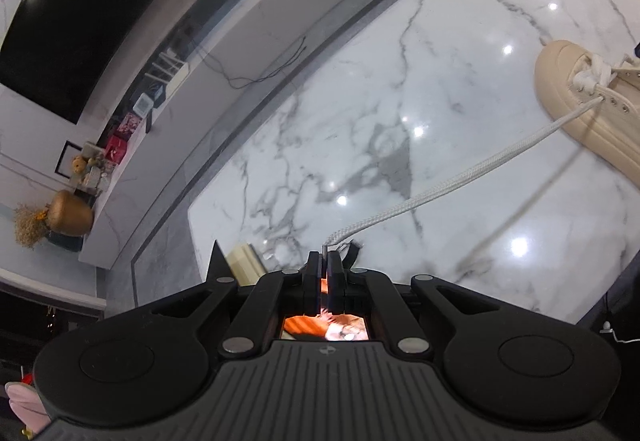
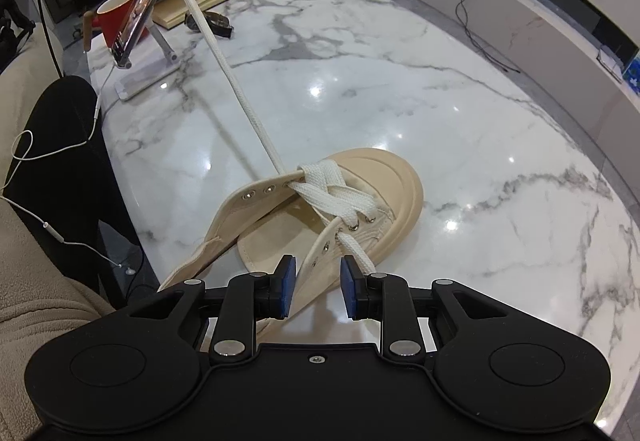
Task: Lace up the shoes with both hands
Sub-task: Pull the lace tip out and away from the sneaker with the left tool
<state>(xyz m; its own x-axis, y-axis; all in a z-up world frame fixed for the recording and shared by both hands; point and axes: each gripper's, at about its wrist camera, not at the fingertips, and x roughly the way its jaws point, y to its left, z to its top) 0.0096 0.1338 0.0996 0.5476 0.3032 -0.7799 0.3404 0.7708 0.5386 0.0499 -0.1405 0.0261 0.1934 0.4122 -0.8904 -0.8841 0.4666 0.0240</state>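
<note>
Right wrist view shows the beige shoe point(image 2: 320, 209) lying on the marble counter point(image 2: 440, 113), its white lace point(image 2: 224, 65) crossed through the eyelets nearest the toe. From the shoe's left eyelet row the lace runs taut, up and away to the left hand-held gripper point(image 1: 325, 255), which is clenched on the lace tip. Just behind the shoe's open collar, the right hand-held gripper point(image 2: 318, 287) has its jaws parted, astride the right eyelet flap, pads not pressing it.

Beige shoe point(image 2: 320, 209) on marble, partly laced, white lace point(image 2: 224, 61) taut
</note>
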